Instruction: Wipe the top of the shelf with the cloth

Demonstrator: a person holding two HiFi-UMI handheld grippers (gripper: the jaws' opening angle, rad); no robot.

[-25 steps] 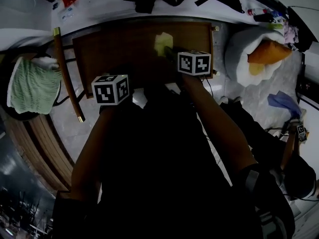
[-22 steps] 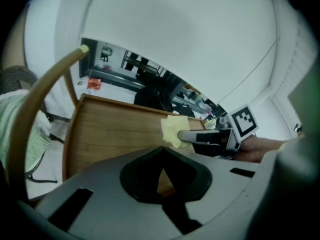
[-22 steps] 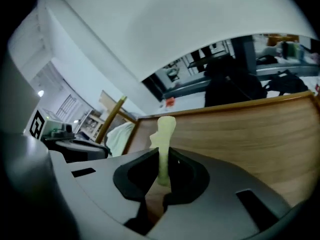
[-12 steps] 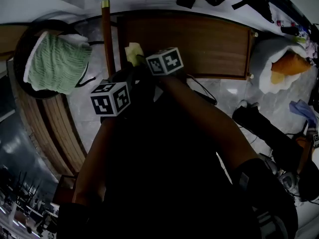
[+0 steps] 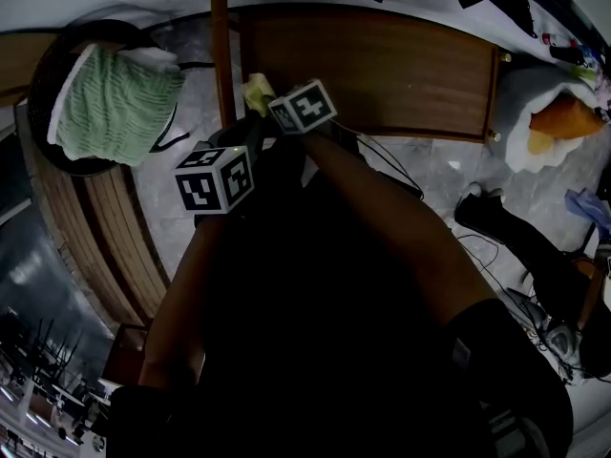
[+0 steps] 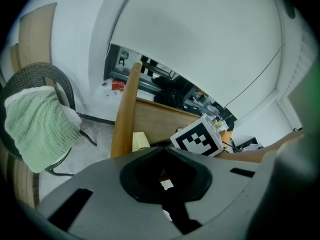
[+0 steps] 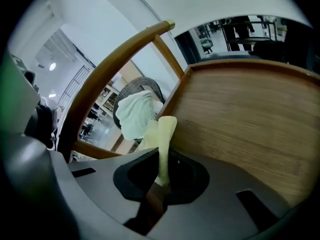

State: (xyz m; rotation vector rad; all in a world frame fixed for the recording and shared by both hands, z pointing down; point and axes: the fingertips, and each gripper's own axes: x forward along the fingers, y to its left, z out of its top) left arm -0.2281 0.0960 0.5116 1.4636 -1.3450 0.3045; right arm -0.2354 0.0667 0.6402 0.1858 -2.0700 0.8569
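The brown wooden shelf top (image 5: 391,70) runs across the top of the head view. At its left end lies the pale yellow cloth (image 5: 255,93), and my right gripper (image 5: 267,105) is shut on it. In the right gripper view the cloth (image 7: 161,134) stands up from between the jaws, beside the shelf top's (image 7: 250,119) left edge. My left gripper (image 6: 162,150) hangs shut and empty just behind and left of the right one. It is off the shelf, and its marker cube (image 5: 215,177) shows over the floor. Its own view catches the cloth (image 6: 140,141) and the right gripper's cube (image 6: 198,136).
A wooden pole (image 5: 222,51) stands right beside the shelf's left end. Further left, a dark wicker chair (image 5: 43,84) carries a green and white towel (image 5: 116,103). An orange and white bundle (image 5: 554,127) lies to the right of the shelf. Cables cross the marble floor (image 5: 430,175).
My right gripper has dragged the cloth from the middle of the shelf top to its left end. The left gripper stayed close to the body, and the head view swung left.
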